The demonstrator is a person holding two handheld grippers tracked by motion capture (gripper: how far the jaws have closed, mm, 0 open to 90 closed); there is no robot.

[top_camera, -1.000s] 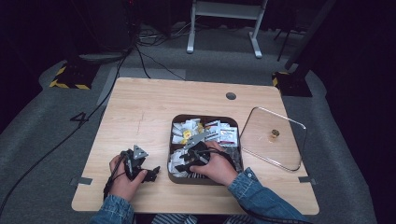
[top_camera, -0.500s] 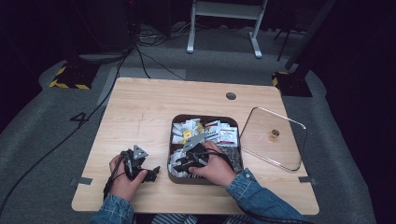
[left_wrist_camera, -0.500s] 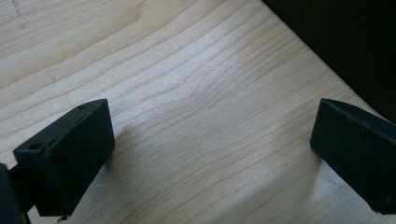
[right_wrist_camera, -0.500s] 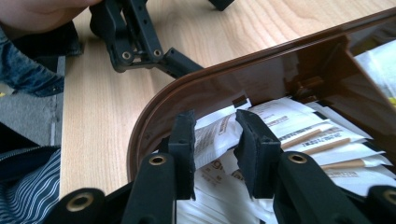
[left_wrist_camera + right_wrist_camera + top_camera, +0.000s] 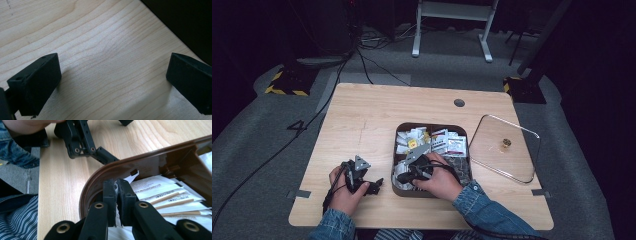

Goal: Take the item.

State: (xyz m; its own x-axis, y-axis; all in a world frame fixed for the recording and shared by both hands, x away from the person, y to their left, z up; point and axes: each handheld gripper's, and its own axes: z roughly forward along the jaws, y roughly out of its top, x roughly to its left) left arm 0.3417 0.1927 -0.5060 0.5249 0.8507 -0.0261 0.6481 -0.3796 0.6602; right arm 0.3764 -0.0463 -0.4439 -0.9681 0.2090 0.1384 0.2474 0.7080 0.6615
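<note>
Right gripper view shows my right tongs (image 5: 116, 188) inside the brown tray (image 5: 155, 162), at its near-left corner; their jaws have just been closing and now pinch a white paper packet (image 5: 115, 186). More packets (image 5: 165, 195) lie beside them in the tray. My left tongs (image 5: 371, 185) rest on the counter (image 5: 362, 125) just left of the tray, jaws wide with nothing between.

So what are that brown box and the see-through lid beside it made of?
The brown box looks like glossy moulded plastic: its curved wall mirrors the light. The lid seems clear glass or acrylic, since the table's wood grain shows through; which, I cannot tell.
</note>
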